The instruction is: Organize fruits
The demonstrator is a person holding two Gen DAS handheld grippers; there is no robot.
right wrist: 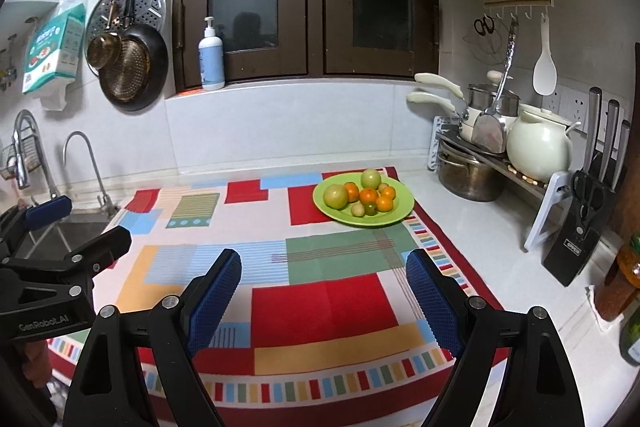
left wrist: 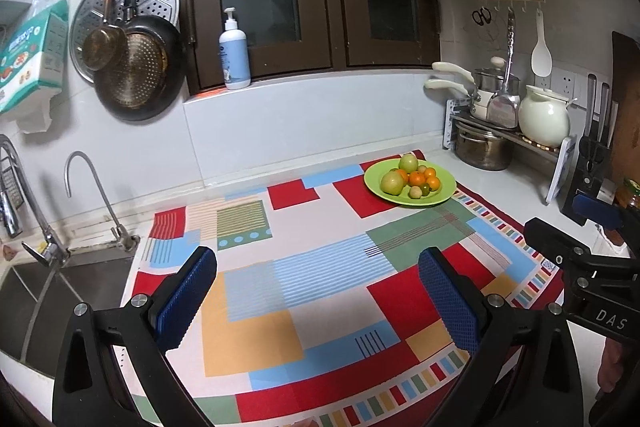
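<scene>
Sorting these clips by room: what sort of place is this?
A home kitchen, most likely: sink with faucet, pots on a rack, and a knife block on the counter.

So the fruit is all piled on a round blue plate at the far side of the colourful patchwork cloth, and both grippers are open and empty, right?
Nearly: the round plate is green, not blue, as the right wrist view shows. The rest holds: left gripper and right gripper are open and empty.

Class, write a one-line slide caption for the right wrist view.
Open right hand-held gripper above patterned cloth, facing green plate of fruit.
</scene>
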